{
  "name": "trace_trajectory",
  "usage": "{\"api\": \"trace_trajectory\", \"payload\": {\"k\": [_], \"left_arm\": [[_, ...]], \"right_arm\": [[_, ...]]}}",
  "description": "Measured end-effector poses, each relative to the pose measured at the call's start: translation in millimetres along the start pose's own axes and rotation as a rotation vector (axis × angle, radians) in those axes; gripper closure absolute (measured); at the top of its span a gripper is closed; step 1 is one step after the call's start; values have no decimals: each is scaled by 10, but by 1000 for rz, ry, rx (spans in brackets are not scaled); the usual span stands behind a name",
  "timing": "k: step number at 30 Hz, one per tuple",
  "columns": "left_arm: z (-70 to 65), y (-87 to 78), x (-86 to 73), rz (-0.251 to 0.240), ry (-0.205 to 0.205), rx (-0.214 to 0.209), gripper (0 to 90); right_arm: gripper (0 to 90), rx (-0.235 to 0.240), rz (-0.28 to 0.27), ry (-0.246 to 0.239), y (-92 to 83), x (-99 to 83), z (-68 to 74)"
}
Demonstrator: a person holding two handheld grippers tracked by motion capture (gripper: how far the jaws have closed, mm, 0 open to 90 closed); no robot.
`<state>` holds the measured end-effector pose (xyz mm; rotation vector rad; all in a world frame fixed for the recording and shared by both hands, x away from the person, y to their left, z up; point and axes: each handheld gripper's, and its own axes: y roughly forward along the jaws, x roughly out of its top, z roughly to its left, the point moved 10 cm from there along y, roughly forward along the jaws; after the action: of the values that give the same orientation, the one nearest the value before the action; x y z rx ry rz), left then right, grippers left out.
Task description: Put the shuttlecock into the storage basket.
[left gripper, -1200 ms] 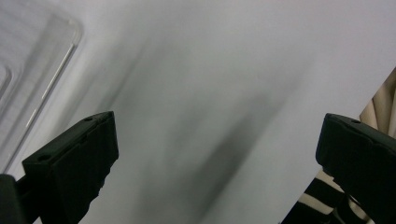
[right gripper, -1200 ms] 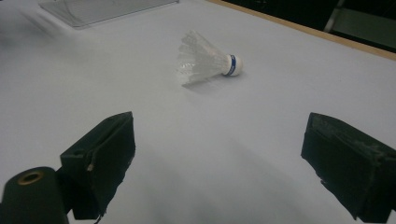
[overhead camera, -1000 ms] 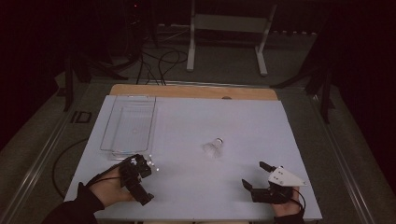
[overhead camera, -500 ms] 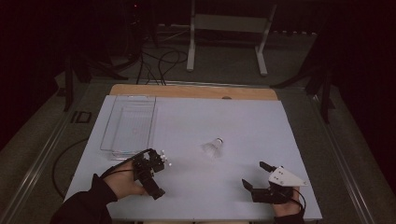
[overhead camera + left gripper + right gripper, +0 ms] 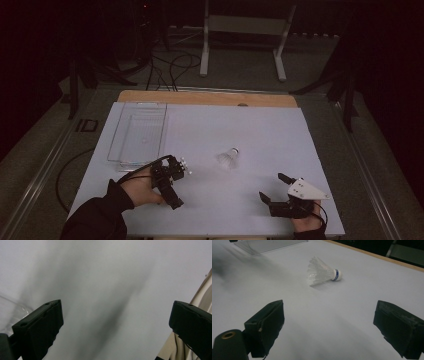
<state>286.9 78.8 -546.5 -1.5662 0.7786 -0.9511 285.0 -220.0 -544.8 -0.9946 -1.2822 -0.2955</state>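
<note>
Covering most of the high view, the white tabletop [image 5: 210, 130] carries a clear plastic tray [image 5: 137, 135] at its far left. The left tongs [image 5: 172, 167] hang near the tray's near corner, jaws wide apart with nothing between them. The right tongs [image 5: 272, 187] sit low at the near right edge, jaws likewise spread wide and empty. The shuttlecock [image 5: 229, 158] lies on its side between both, touching neither, well apart from each.
</note>
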Motion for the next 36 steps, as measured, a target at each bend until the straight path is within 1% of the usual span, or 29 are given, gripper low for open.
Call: {"api": "trace_trajectory", "payload": {"k": [1,5,10,14,15,23,28,32,34,36], "left_arm": [[1,3,14,2,6,0,0],[5,10,52,13,8,3,1],[-7,4,142,22,10,-13,0],[1,1,194,26,11,-14,0],[4,-1,201,31,17,-13,1],[22,-6,262,33,16,-14,1],[28,-12,329,42,26,-10,1],[22,-27,387,47,44,-7,1],[8,-39,426,44,50,-17,1],[10,-49,466,42,52,-15,1]], "right_arm": [[99,0,1,-3,1,-1,-1],[99,-2,1,-5,-1,0,-2],[99,-2,1,-2,0,-2,-2],[99,-2,1,-6,0,-1,-1],[99,-2,1,-5,0,-2,-2],[99,-2,1,-4,3,-2,-2],[99,-1,2,-4,4,-3,-1],[99,-2,1,-3,-1,-2,-3],[99,-2,2,-4,3,-3,-2],[99,-3,4,-6,6,-5,-1]]}}
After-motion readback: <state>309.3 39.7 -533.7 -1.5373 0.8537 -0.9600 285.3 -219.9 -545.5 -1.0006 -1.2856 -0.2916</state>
